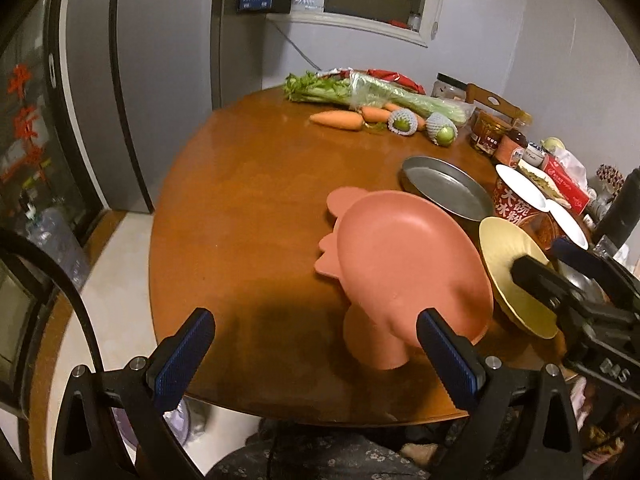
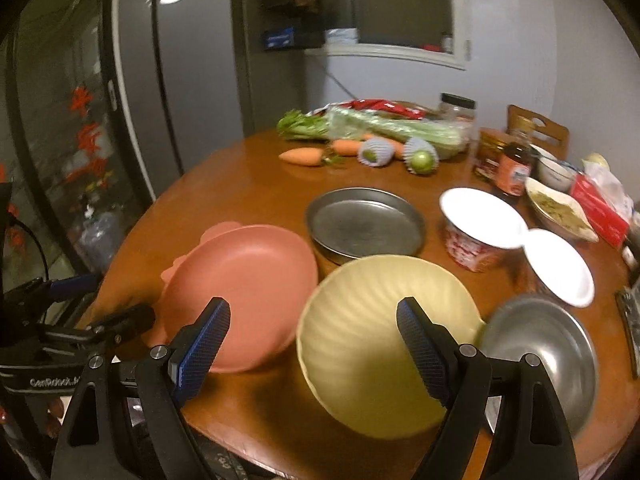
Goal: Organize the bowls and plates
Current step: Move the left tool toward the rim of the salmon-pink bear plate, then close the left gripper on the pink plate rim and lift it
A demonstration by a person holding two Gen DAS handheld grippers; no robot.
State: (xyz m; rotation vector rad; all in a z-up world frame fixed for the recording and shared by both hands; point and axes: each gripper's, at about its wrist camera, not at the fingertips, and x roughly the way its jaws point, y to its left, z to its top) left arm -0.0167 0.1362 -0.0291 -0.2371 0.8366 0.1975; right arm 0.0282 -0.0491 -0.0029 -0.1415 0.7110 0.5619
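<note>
A pink chicken-shaped plate (image 1: 412,264) sits tilted on the brown table (image 1: 240,216), over a pink cylindrical piece (image 1: 376,344). My left gripper (image 1: 316,360) is open just in front of it, the right pad against the plate's near rim. A ribbed yellow bowl (image 2: 360,344) stands right of the pink plate (image 2: 248,280). My right gripper (image 2: 316,348) is open over it, fingers wide, nothing clamped. Behind are a metal plate (image 2: 364,224), a steel bowl (image 2: 548,352) and two white-lidded paper bowls (image 2: 480,220).
Carrots (image 1: 336,120), celery (image 1: 360,92) and netted green fruit (image 1: 402,124) lie at the table's far side. Jars (image 2: 514,172), a red tissue box (image 2: 600,208) and a dish of food (image 2: 560,208) crowd the right. A grey fridge (image 1: 140,80) stands left. The table edge (image 1: 320,416) is near me.
</note>
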